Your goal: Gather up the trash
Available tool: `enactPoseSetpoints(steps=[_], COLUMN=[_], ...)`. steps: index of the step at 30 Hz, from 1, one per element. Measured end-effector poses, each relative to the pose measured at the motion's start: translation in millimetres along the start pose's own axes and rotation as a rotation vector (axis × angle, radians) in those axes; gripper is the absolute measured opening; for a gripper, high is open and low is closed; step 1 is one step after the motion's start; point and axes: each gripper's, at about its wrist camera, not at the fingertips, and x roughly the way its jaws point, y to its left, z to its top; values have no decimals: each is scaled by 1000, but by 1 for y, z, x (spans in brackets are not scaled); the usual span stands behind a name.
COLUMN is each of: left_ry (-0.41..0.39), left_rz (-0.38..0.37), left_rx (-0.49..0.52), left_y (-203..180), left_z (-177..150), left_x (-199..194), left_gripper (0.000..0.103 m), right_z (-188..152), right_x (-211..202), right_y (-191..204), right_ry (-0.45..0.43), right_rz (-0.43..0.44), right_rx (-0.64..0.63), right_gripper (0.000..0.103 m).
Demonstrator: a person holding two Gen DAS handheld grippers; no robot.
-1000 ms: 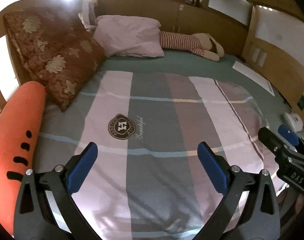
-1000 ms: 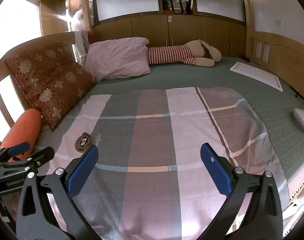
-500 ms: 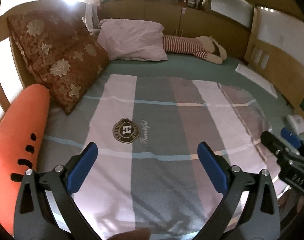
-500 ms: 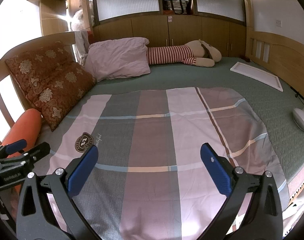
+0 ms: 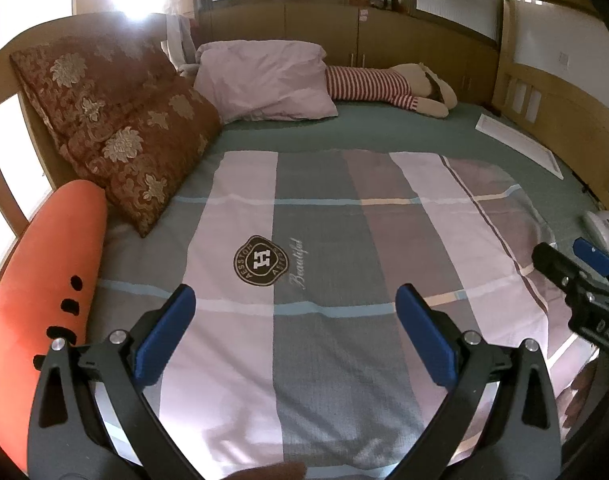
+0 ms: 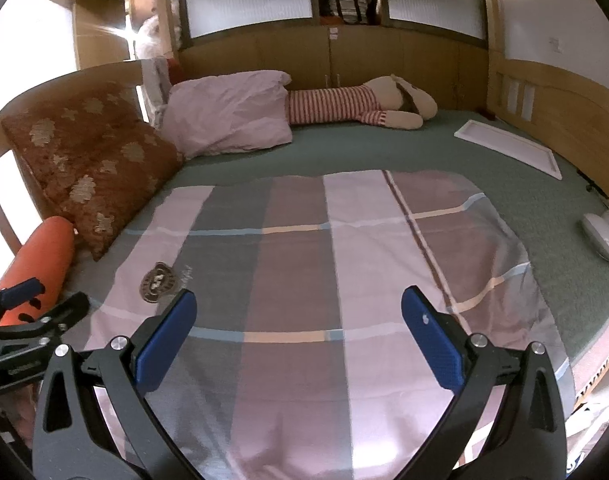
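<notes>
Both grippers, left gripper [image 5: 290,312] and right gripper [image 6: 298,318], are held wide apart, empty, over the checked quilt [image 5: 344,248]. No trash can be made out on the bed [image 6: 384,152].

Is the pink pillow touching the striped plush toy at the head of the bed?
Touching. In the right wrist view the pink pillow overlaps the near end of the striped plush toy, with no green sheet showing between them; the left wrist view agrees.

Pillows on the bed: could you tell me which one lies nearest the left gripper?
The orange bolster, plain with black marks, lies beside the left gripper; the brown floral cushion and pink pillow lie farther.
</notes>
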Motion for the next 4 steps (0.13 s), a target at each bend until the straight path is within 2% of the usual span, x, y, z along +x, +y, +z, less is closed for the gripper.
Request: enactPoseSetpoints(steps=[4], left_ry=[2], left_rz=[-19], left_rx=[14], left_y=[0], left_z=[0], left_x=[1], left_gripper=[100], right_z=[5], right_x=[11], right_y=[-26], right_ry=[13], right_rz=[-39], right_rx=[13], right_gripper=[100])
